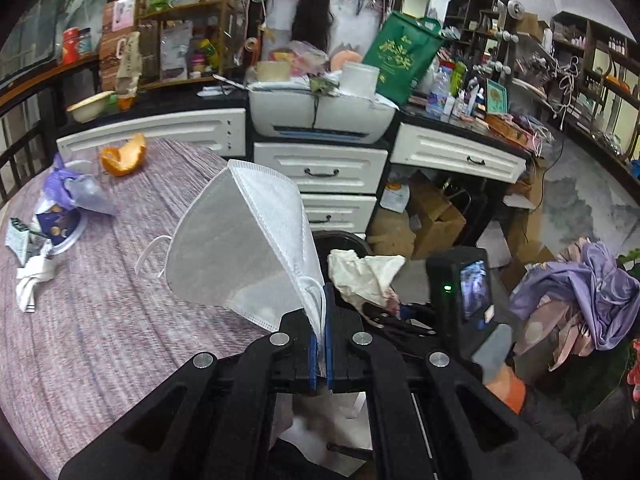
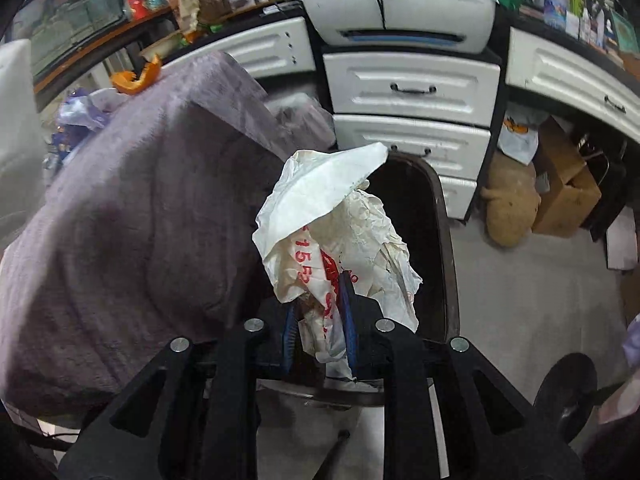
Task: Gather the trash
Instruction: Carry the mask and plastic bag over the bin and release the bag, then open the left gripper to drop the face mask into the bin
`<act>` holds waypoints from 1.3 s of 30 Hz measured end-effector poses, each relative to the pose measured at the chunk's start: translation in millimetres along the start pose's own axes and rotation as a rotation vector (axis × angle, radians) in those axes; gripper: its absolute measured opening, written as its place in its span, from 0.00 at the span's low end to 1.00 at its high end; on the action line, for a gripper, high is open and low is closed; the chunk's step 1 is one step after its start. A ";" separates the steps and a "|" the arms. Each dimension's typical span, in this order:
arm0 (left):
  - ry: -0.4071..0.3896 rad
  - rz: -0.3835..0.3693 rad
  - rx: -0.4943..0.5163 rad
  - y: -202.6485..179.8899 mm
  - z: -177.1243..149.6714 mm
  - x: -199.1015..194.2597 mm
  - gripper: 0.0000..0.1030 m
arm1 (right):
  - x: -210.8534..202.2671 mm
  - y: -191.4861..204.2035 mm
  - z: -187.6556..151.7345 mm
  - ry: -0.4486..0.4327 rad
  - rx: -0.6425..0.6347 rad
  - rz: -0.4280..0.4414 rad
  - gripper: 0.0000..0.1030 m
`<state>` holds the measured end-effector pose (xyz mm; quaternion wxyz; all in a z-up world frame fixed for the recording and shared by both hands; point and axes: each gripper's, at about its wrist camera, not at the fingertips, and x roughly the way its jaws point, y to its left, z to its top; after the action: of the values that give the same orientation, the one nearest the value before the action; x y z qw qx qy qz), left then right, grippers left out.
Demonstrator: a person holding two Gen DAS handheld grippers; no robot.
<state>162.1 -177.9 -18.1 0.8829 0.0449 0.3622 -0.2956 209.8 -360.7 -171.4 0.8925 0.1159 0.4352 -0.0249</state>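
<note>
trash is in both tongs at once. left tongs [image 1: 320,320] are clamped tight on the edge of a white face mask [image 1: 240,248], which stands up from the pads above the purple-covered surface [image 1: 100,340]. right tongs [image 2: 320,320] grip a crumpled white wrapper [image 2: 340,224] with red print, held just over the mouth of a dark bin [image 2: 436,216] standing on the floor beside the surface. more litter lies on the cloth at the far side: an orange peel [image 1: 124,156], a purple wrapper [image 1: 72,188], a small dark blue box [image 1: 56,224] and a white scrap [image 1: 32,280]. white drawers [image 1: 320,168] and a printer [image 1: 320,116] stand behind.
</note>
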 end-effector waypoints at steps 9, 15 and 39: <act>0.102 -0.035 0.041 -24.7 -11.2 44.8 0.03 | 32.0 -26.3 -19.5 0.058 0.086 -0.010 0.69; 0.154 -0.056 0.101 -50.3 -13.7 73.7 0.03 | -0.3 -55.2 -25.8 -0.006 0.158 -0.095 0.71; 0.408 -0.063 0.132 -76.6 -22.9 198.1 0.05 | -58.7 -123.8 -45.8 -0.085 0.300 -0.198 0.78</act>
<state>217.1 -331.1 -156.5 0.7768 0.1501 0.5143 -0.3310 120.1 -473.9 -175.6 0.8759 0.2031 0.3979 -0.1820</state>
